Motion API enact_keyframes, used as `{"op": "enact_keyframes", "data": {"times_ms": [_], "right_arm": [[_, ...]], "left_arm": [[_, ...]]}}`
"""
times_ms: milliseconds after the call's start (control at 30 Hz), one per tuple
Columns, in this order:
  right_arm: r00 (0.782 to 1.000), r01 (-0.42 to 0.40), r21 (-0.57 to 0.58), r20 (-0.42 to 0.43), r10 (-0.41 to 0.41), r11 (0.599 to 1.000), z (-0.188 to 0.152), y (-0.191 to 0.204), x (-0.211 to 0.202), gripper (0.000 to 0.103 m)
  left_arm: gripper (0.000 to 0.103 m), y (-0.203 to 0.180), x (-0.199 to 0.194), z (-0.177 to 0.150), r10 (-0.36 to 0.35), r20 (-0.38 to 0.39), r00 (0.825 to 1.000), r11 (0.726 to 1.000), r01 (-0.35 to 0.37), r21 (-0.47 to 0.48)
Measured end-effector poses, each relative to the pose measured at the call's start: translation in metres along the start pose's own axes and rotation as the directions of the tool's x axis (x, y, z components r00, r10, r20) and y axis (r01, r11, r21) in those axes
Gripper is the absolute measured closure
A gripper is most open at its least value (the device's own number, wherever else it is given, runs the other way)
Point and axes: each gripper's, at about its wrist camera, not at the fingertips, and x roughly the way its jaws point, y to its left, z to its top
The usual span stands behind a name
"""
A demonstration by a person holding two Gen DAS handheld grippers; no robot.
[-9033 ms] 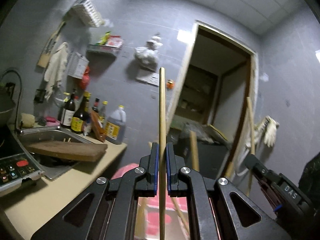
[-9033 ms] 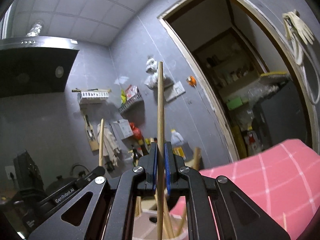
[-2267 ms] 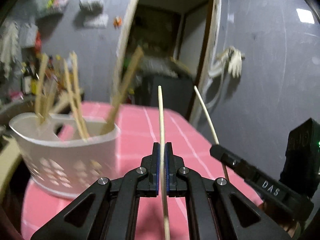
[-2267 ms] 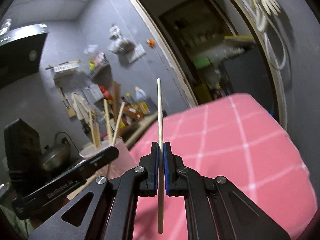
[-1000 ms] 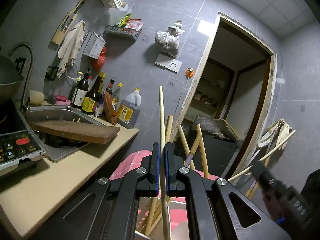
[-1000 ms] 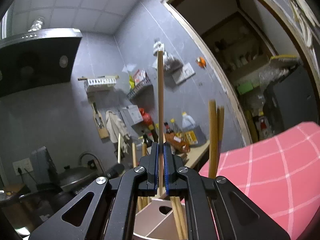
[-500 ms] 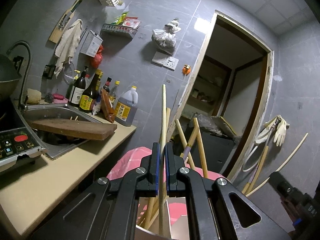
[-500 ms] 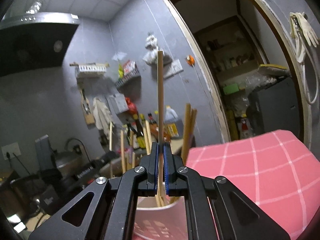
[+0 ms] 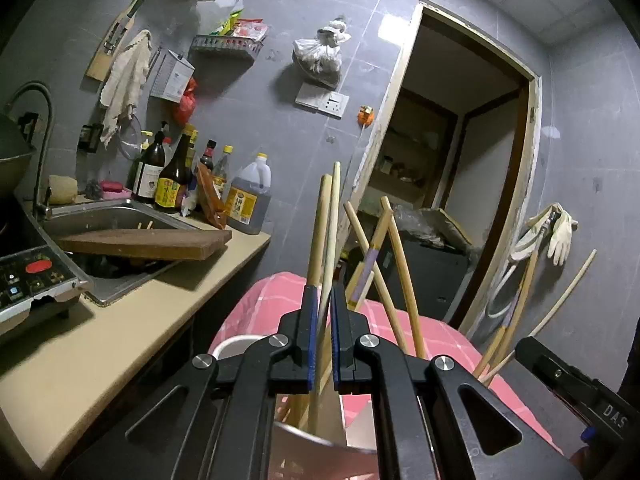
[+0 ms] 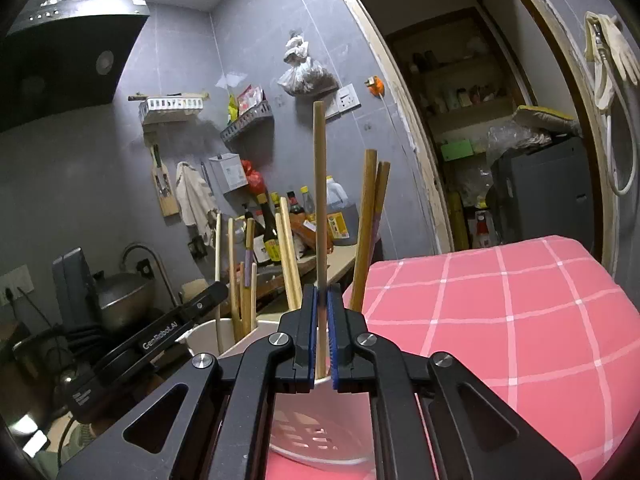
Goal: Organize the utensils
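A white perforated basket stands on the pink checked tablecloth with several wooden chopsticks leaning in it. My right gripper is shut on an upright chopstick, whose lower end hangs just over the basket's rim. My left gripper is shut on a pale chopstick that tilts right at the top and reaches down into the basket. The two grippers hover side by side over the basket. The right gripper's body shows low right, the left one's at the left.
To the left runs a beige counter with a steel sink, a wooden cutting board, sauce bottles and a cooker panel. A grey tiled wall and an open doorway lie behind the table.
Both grippers have come lower over the basket, whose rim now shows under the jaws. The left chopstick has gone from upright to tilted. The right view has swung toward the tablecloth.
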Motion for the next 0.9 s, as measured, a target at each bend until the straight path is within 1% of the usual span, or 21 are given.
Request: {"op": "enact_keyframes", "data": {"times_ms": [233, 300, 367, 400, 433, 533, 600, 667, 733, 800, 867, 900], "right_arm": [[1.0, 0.016, -0.014, 0.0, -0.016, 1.0, -0.002, 0.001, -0.002, 0.096], [1.0, 0.025, -0.022, 0.015, -0.025, 0.999, -0.001, 0.003, -0.004, 0.094], [0.999, 0.038, -0.029, 0.036, -0.037, 0.999, -0.002, 0.003, -0.009, 0.088], [0.998, 0.043, -0.031, 0.047, -0.041, 0.999, -0.002, 0.003, -0.011, 0.08], [0.997, 0.049, -0.033, 0.06, -0.047, 0.998, -0.002, 0.003, -0.014, 0.078], [0.994, 0.068, -0.042, 0.084, -0.064, 0.997, -0.001, 0.003, -0.019, 0.078], [0.993, 0.079, -0.045, 0.097, -0.075, 0.996, -0.001, 0.002, -0.022, 0.077], [0.991, 0.088, -0.046, 0.108, -0.082, 0.995, -0.001, 0.002, -0.025, 0.075], [0.988, 0.1, -0.044, 0.124, -0.094, 0.994, -0.001, 0.001, -0.03, 0.066], [0.985, 0.112, -0.04, 0.138, -0.105, 0.993, -0.001, -0.001, -0.034, 0.06], [0.982, 0.125, -0.038, 0.149, -0.119, 0.991, -0.002, -0.002, -0.038, 0.058], [0.98, 0.131, -0.036, 0.153, -0.124, 0.991, -0.002, -0.003, -0.04, 0.055]], "left_arm": [[0.097, -0.001, -0.002, -0.005, -0.001, -0.011, 1.0, 1.0, 0.001, 0.014], [0.09, -0.002, -0.003, -0.006, -0.003, -0.01, 1.0, 1.0, 0.003, 0.017], [0.084, -0.002, -0.005, -0.006, -0.006, -0.006, 1.0, 1.0, 0.006, 0.019], [0.082, -0.003, -0.006, -0.006, -0.007, -0.004, 1.0, 1.0, 0.007, 0.02], [0.081, -0.004, -0.007, -0.006, -0.008, -0.001, 1.0, 1.0, 0.008, 0.024], [0.078, -0.007, -0.01, -0.007, -0.005, 0.005, 1.0, 0.999, 0.005, 0.037], [0.071, -0.009, -0.012, -0.007, -0.003, 0.01, 1.0, 0.999, 0.003, 0.046], [0.067, -0.012, -0.016, -0.007, 0.001, 0.017, 1.0, 0.998, -0.002, 0.055], [0.064, -0.015, -0.019, -0.007, 0.006, 0.024, 1.0, 0.998, -0.007, 0.063], [0.056, -0.017, -0.022, -0.008, 0.009, 0.027, 1.0, 0.998, -0.011, 0.069], [0.05, -0.019, -0.026, -0.008, 0.011, 0.032, 0.999, 0.997, -0.013, 0.071], [0.049, -0.02, -0.027, -0.008, 0.013, 0.033, 0.999, 0.997, -0.015, 0.073]]}}
